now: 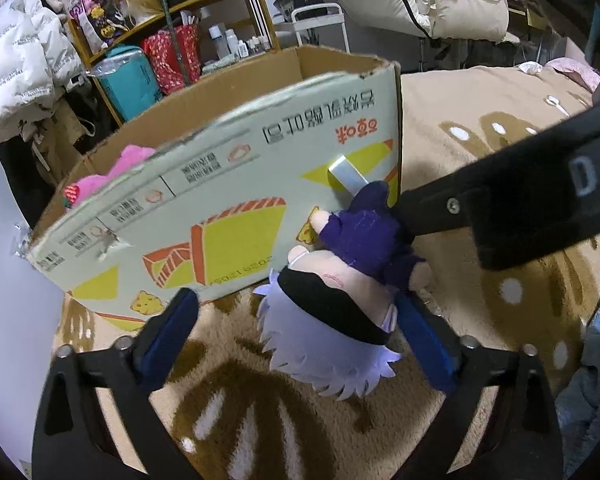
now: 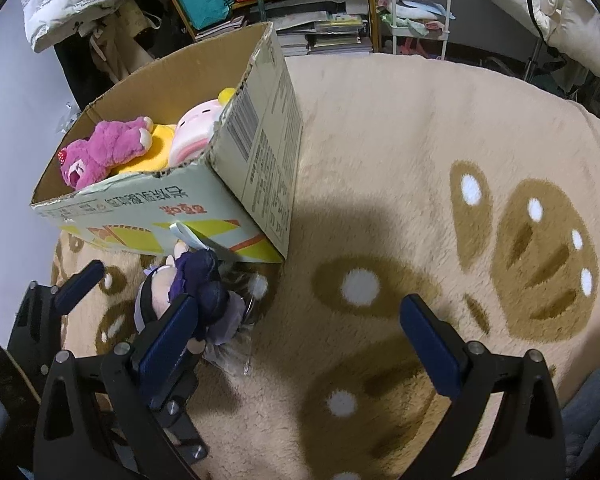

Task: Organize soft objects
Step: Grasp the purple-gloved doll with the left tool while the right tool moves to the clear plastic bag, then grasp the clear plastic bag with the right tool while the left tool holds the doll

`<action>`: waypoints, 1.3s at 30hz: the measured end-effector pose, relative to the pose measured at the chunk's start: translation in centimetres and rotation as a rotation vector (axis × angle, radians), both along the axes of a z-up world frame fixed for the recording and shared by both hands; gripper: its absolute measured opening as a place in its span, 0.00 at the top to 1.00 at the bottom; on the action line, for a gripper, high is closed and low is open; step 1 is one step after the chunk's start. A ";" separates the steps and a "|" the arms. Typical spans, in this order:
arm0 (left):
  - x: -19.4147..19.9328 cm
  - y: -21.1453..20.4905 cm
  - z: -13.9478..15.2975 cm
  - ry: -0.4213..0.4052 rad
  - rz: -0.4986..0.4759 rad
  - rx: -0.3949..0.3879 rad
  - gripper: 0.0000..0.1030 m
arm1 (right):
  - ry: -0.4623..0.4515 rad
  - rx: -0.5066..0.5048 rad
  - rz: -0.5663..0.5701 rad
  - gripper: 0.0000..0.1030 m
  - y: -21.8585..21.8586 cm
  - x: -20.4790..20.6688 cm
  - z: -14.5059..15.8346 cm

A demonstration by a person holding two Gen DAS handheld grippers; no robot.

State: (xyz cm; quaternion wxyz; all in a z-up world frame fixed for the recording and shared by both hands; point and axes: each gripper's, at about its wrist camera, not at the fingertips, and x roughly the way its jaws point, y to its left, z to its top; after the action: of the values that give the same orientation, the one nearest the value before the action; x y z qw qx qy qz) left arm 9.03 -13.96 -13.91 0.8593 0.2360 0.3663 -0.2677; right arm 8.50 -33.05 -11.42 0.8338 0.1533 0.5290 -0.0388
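A small plush doll [image 1: 340, 292] with white hair, a black band and purple clothes lies on the beige carpet against the front of a cardboard box [image 1: 220, 200]. My left gripper [image 1: 300, 312] is open, its jaws on either side of the doll's head. The doll also shows in the right wrist view [image 2: 192, 292], partly behind my right gripper's left finger [image 2: 168, 344]. My right gripper [image 2: 296, 328] is open and empty above the carpet. The box [image 2: 260, 140] holds a pink bear [image 2: 104, 152], a yellow plush [image 2: 148, 156] and a pink-and-white plush [image 2: 196, 132].
The patterned beige carpet [image 2: 420, 160] spreads to the right of the box. A wooden shelf [image 1: 172, 32] with bags and bottles, a white cart [image 2: 416, 8], stacked books [image 2: 328, 36] and white padded jackets [image 1: 16, 68] stand behind the box.
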 end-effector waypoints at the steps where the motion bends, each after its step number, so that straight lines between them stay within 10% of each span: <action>1: 0.2 -0.1 -0.2 0.025 -0.005 -0.005 0.17 | 0.001 0.005 -0.001 0.00 0.0 -0.1 0.0; 4: 0.7 -0.1 -0.9 0.117 -0.012 -0.024 0.37 | 0.002 0.012 0.002 0.00 -0.1 0.0 -0.1; 18: 0.5 2.4 -0.2 0.136 0.112 0.007 0.39 | 0.010 0.059 0.034 0.00 0.4 0.3 -0.8; 30: 0.4 4.7 0.4 0.157 0.187 0.012 0.39 | 0.068 0.125 0.109 0.29 2.2 2.0 -3.1; 39: 0.9 5.3 0.3 0.191 0.208 -0.017 0.39 | 0.090 0.086 0.118 0.29 3.5 2.7 -4.4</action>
State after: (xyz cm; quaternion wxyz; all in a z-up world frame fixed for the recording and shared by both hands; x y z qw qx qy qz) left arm 9.96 -8.67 -13.65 0.8456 0.1627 0.4666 -0.2017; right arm 11.22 -29.56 -15.85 0.8027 0.1557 0.5752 0.0263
